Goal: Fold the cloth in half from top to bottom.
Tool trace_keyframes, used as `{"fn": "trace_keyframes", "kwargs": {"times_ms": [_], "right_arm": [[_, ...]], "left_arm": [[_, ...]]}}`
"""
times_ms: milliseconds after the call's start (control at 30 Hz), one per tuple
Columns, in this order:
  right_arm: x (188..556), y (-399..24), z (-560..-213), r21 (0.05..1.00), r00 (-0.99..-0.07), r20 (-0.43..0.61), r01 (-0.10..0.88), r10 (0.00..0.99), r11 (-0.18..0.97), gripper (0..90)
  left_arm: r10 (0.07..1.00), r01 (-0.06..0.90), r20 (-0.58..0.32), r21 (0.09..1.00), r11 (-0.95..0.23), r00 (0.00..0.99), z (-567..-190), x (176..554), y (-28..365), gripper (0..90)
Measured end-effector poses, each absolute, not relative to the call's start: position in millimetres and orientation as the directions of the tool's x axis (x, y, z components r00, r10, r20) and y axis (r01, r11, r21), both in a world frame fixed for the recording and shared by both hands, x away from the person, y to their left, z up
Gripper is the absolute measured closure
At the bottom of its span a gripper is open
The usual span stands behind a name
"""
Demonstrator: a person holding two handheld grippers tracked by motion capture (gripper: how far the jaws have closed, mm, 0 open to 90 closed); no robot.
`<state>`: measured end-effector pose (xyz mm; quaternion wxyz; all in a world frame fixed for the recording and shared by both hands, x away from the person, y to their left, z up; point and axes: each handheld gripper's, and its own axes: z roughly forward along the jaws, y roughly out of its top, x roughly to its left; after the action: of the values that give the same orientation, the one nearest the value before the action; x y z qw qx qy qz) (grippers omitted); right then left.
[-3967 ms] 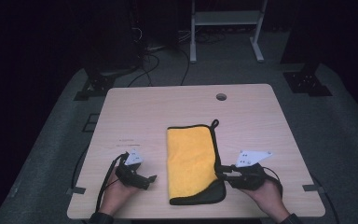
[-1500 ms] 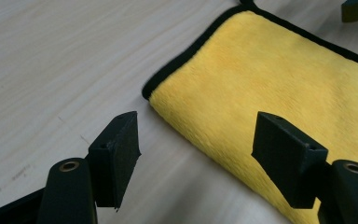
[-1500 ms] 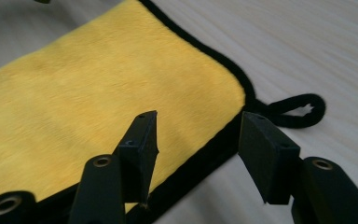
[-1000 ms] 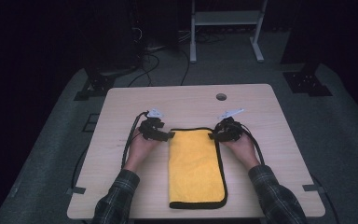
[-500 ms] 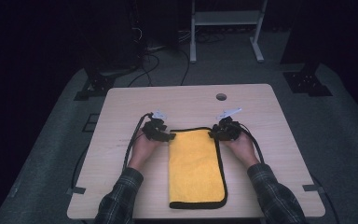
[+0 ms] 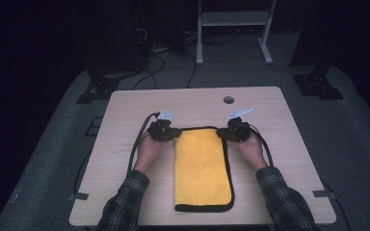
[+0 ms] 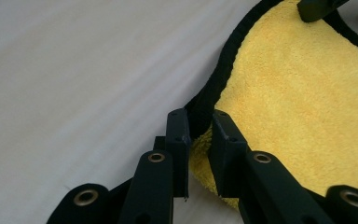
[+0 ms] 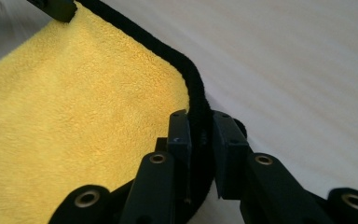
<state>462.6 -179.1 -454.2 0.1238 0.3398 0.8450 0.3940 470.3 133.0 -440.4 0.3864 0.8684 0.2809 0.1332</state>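
I am at the grasping step: my left hand-held gripper (image 6: 172, 133) and right hand-held gripper (image 6: 224, 133) have just been closing, and each now pinches a far corner of the yellow cloth (image 6: 202, 168), its black edging between the jaws. Next, I judge, both corners must lift together and fold toward me. The cloth lies flat and folded lengthwise on the table (image 6: 125, 115), plush, black-trimmed.

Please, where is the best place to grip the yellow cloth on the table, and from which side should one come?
Grip the yellow cloth at its two far corners, on the black-bound edge, coming in low from the outer sides. It lies flat, so the thick hem probably gives the jaws the most to pinch. The left gripper and right gripper have just been closing there.
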Motion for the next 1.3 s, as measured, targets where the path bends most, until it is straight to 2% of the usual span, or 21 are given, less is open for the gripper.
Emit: {"fn": "trace_keyframes", "kwargs": {"times_ms": [200,433,600,867,1300], "right_arm": [[467.8,-183.5,-424.8,0.807,-0.732,0.032,0.421,0.681,0.414,78.1],[450.9,-192.8,-413.8,0.852,-0.772,0.04,0.358,0.634,0.383,78.1],[429.2,-197.6,-419.9,0.861,-0.808,0.055,0.336,0.587,0.383,78.0],[398.7,-200.5,-426.4,0.847,-0.844,0.059,0.325,0.532,0.421,78.0],[355.6,-199.3,-433.7,0.83,-0.863,0.081,0.335,0.499,0.446,77.9]], "left_arm": [[0.596,0.291,0.099,0.802,-0.522,0.797,-405.7,469.7,133.4,77.6],[0.545,0.24,0.108,0.815,-0.528,0.832,-397.7,453.0,136.5,78.0],[0.506,0.227,0.084,0.822,-0.522,0.859,-399.8,435.9,142.8,78.1],[0.45,0.258,-0.01,0.831,-0.493,0.893,-408.8,400.3,149.6,78.6],[0.402,0.293,-0.073,0.804,-0.518,0.913,-424.4,353.0,155.9,79.3]]}}
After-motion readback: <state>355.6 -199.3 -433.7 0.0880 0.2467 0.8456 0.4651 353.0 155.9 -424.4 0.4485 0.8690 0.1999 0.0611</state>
